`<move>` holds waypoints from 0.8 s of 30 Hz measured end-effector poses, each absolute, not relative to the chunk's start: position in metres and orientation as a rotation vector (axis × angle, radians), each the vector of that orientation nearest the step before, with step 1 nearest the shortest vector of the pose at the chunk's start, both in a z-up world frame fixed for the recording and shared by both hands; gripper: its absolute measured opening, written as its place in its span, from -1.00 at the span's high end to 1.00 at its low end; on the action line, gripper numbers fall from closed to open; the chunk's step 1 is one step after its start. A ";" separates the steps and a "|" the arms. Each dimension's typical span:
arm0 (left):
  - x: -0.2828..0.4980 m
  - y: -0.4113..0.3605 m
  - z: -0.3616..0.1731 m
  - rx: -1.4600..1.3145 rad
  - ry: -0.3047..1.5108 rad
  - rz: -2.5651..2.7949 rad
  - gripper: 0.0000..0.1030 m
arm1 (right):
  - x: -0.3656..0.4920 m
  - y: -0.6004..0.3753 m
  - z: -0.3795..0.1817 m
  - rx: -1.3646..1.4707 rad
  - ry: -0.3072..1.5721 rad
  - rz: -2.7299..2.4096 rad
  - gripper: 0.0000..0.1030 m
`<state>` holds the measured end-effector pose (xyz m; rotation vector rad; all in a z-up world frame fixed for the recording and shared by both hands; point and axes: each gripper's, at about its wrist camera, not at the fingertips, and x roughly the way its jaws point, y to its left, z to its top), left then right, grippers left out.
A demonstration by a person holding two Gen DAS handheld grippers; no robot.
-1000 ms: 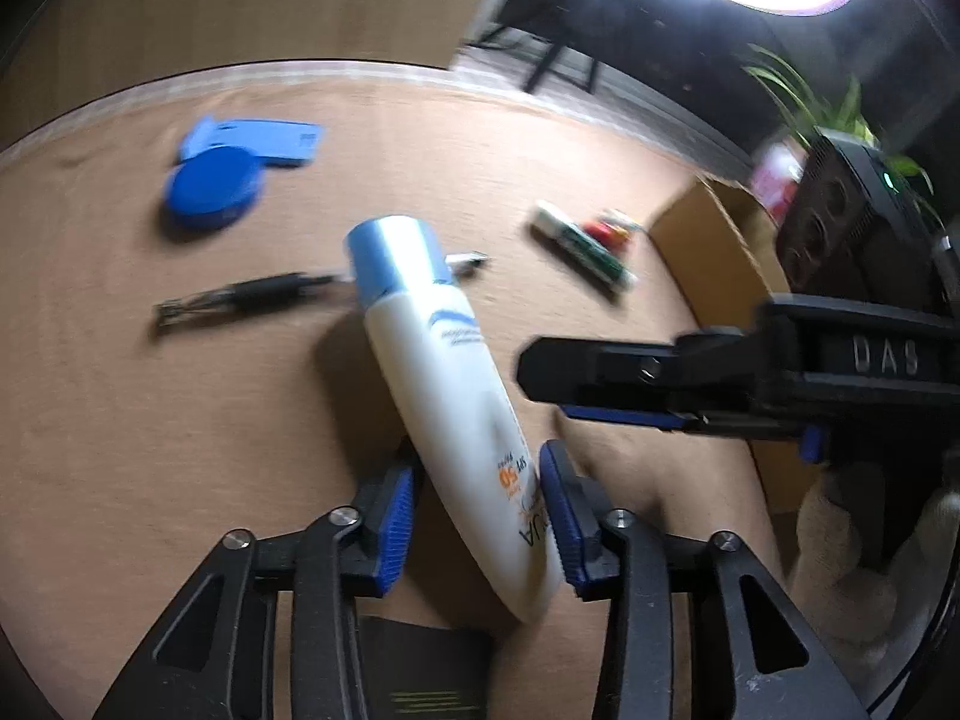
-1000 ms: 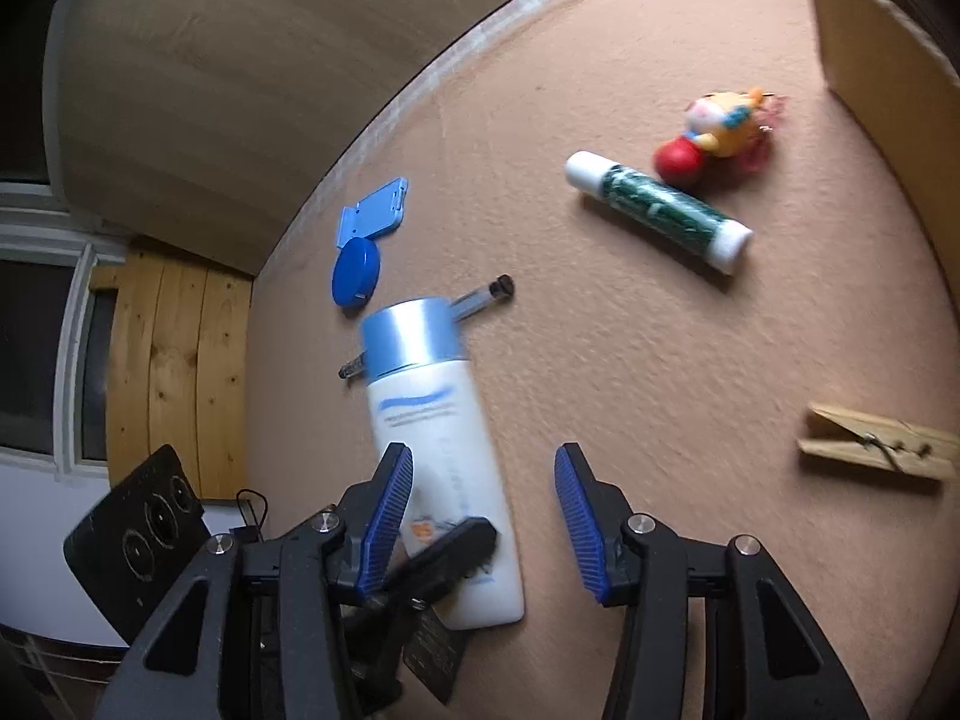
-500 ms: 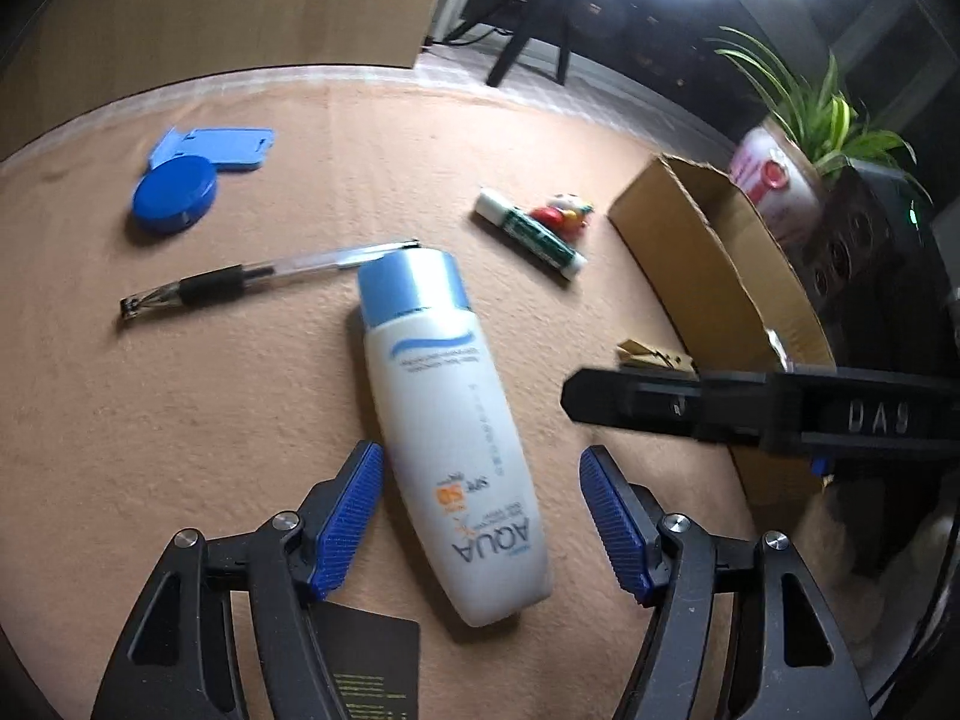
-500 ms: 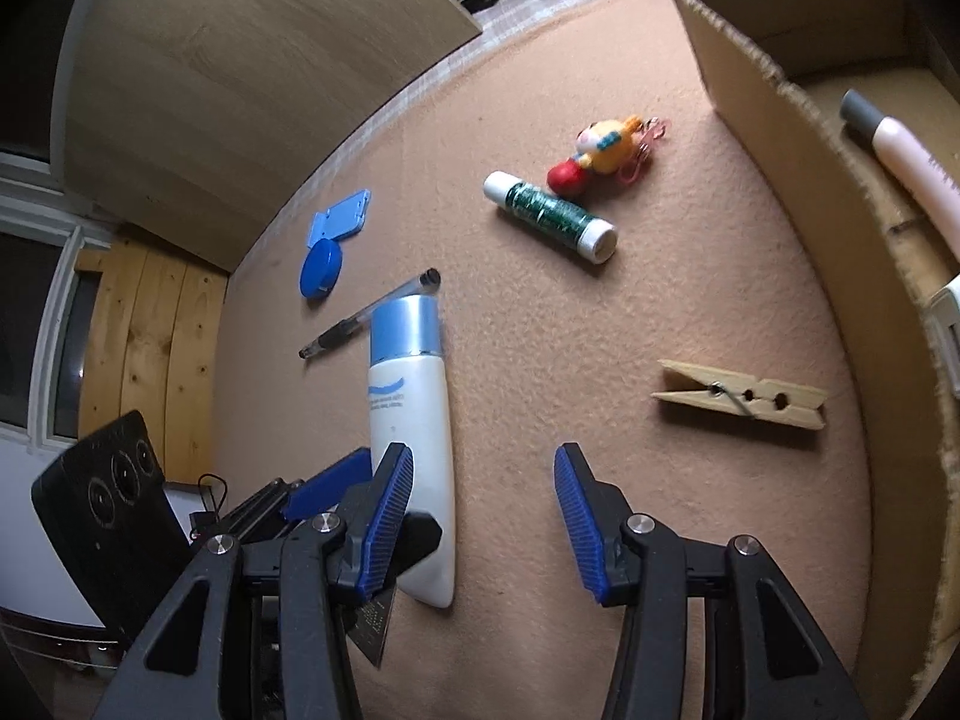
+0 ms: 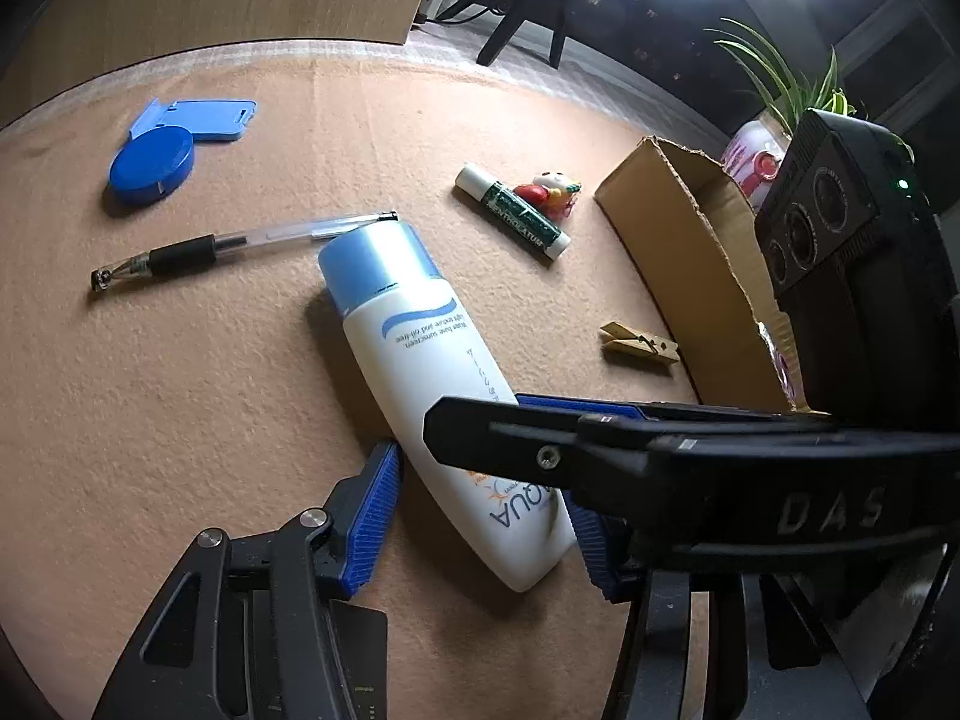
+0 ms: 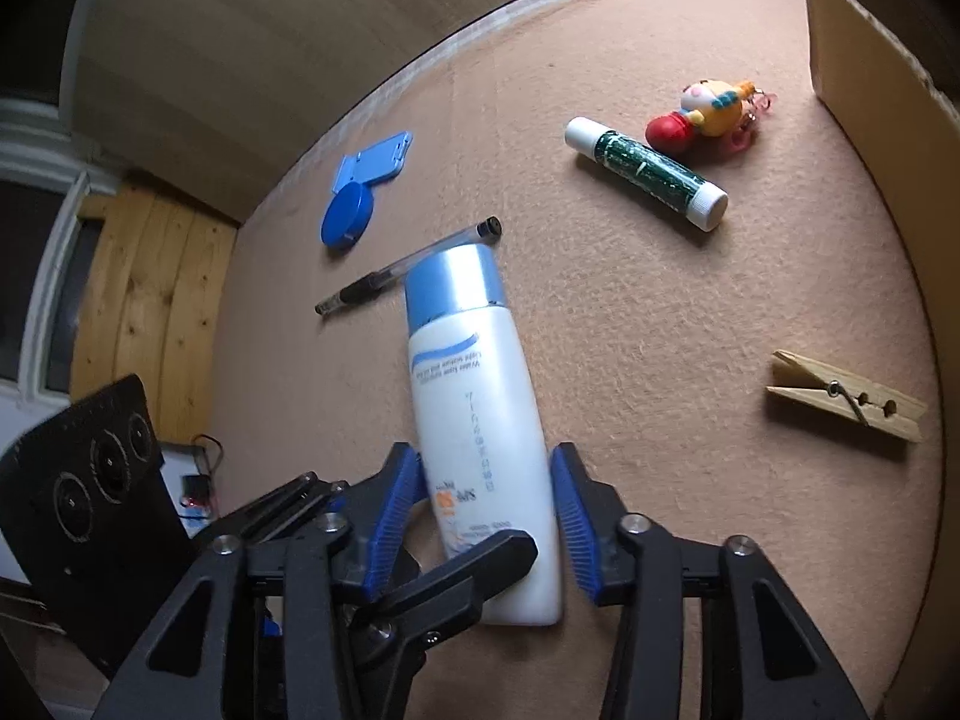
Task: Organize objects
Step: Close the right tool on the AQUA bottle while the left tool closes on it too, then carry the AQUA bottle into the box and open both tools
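A white sunscreen bottle (image 5: 420,360) with a blue cap lies on the tan felt, cap pointing away from me. Its lower end sits between the blue pads of my left gripper (image 5: 480,528). Those jaws are closing, with a thin gap still showing at the left pad. In the right wrist view the same bottle (image 6: 474,408) stands between the pads of my right gripper (image 6: 486,516). These jaws are also closing and both pads touch the bottle's sides. A black finger (image 5: 540,450) of the right gripper crosses over the bottle in the left wrist view.
A pen (image 5: 240,243) lies by the cap, with a blue round lid (image 5: 153,163) and a blue card holder (image 5: 210,119) beyond it. A green tube (image 6: 648,171), a small toy (image 6: 702,114) and a clothespin (image 6: 846,402) lie to the right, before an open cardboard box (image 5: 690,252).
The left gripper let go of the bottle, which now lies flat, then narrowed around it again. The right gripper shifted left onto the bottle and narrowed on it.
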<state>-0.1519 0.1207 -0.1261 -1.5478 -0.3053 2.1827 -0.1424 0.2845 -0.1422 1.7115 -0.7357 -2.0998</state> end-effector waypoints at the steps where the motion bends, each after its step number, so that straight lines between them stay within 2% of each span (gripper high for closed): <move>1: -0.152 0.120 -0.125 -1.547 -0.317 2.183 -0.09 | -0.141 0.285 -0.141 1.708 -0.733 -2.101 0.25; 10: -0.143 0.141 -0.093 -1.462 -0.312 2.186 -0.05 | -0.119 0.315 -0.103 1.597 -0.765 -2.231 0.26; 19: -0.131 0.216 -0.049 -1.306 -0.209 2.132 -0.05 | -0.078 0.377 -0.056 1.459 -0.818 -2.434 0.26; 24: -0.123 0.259 -0.039 -1.275 -0.165 2.075 -0.06 | -0.058 0.409 -0.049 1.441 -0.852 -2.496 0.26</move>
